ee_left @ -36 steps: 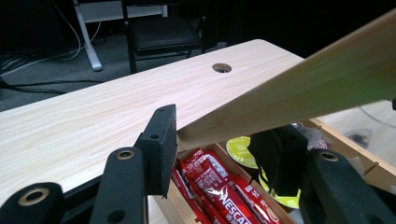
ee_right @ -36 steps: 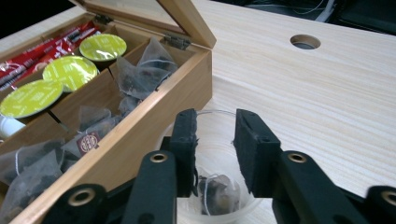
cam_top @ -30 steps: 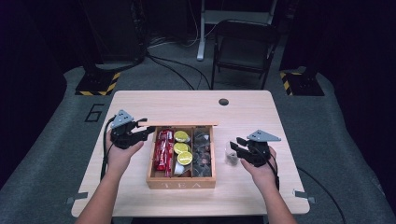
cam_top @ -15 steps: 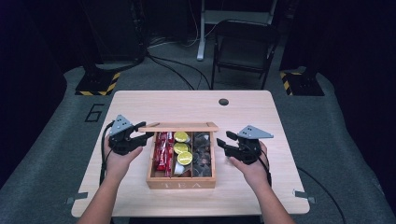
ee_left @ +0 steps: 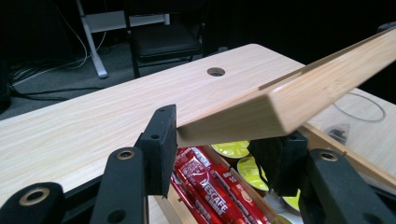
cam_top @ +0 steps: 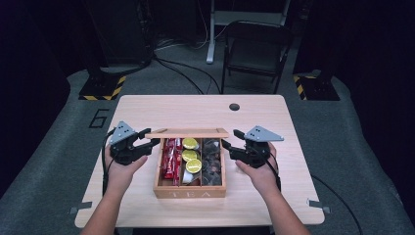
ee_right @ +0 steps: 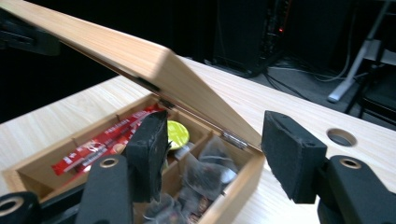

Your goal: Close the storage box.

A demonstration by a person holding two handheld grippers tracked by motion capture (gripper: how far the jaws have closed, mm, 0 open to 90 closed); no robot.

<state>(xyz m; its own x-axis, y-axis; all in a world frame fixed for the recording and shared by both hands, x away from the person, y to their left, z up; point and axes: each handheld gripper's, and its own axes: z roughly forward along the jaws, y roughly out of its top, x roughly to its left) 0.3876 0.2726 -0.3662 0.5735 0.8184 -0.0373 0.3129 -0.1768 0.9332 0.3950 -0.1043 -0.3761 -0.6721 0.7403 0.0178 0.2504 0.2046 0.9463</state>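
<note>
Left claw [ee_left: 219, 154] clamped on left end of stiff, light wooden lid [cam_top: 187, 132], half-raised over tea box [cam_top: 190, 192] mid-table [cam_top: 147, 112]; right claw [ee_right: 215, 154], just opening with nothing between, should pinch lid's right edge.

Desk [cam_top: 147, 110]: pale wood-grain top with a round cable hole [cam_top: 234, 106] near my far edge. On it I see one open wooden compartmented tea box [cam_top: 190, 192], mid-front.
</note>
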